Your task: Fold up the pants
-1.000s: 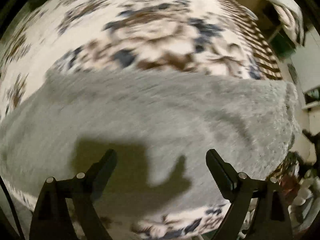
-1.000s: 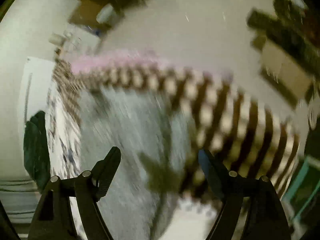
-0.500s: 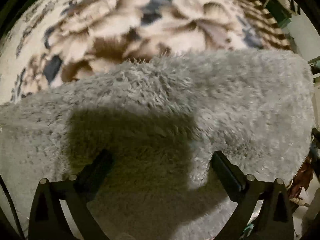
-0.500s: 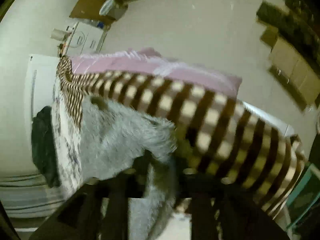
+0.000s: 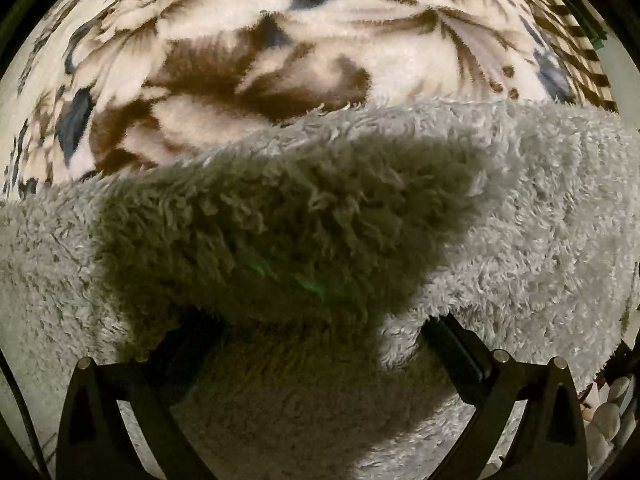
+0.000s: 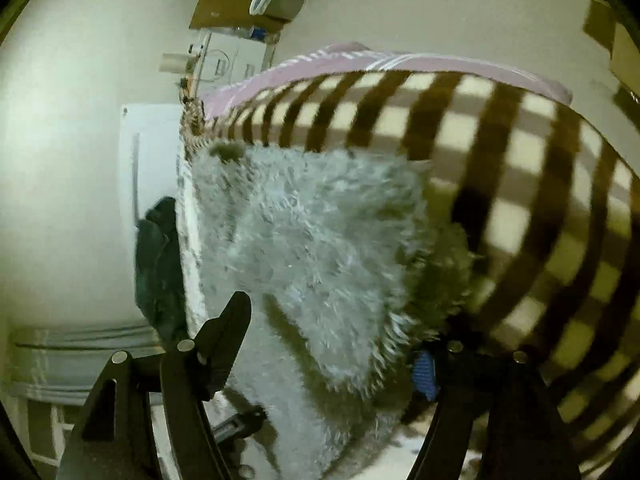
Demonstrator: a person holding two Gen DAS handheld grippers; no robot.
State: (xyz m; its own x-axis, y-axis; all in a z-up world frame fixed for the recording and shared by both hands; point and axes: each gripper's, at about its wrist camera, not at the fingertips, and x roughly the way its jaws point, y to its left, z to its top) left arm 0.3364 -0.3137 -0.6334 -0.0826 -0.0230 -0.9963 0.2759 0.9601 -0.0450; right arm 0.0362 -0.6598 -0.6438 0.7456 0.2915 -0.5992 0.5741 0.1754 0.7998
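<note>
The grey fluffy pants point(image 5: 520, 220) lie across a floral blanket point(image 5: 280, 60). In the left wrist view my left gripper point(image 5: 316, 328) points straight down, open at full width. Its fingertips point(image 5: 440, 330) sink into the pile, with a shadowed hump of fleece between them. In the right wrist view the pants point(image 6: 312, 232) bulge up in a fold between the fingers of my right gripper point(image 6: 336, 320). Its jaws are opening. The left finger point(image 6: 234, 320) stands free of the fold. The fleece hides most of the right finger, except for a blue pad point(image 6: 425, 374).
A brown-and-cream checked blanket point(image 6: 520, 200) rises to the right of the pants, with a pink cloth point(image 6: 360, 56) beyond it. A dark garment point(image 6: 156, 260) hangs by the bed's left edge. Boxes and a white cabinet point(image 6: 152, 152) stand against the far wall.
My left gripper has sunk onto the pants and its jaws have widened. My right gripper dropped toward the pants' edge, narrowed around a fold half a second ago, and has widened again.
</note>
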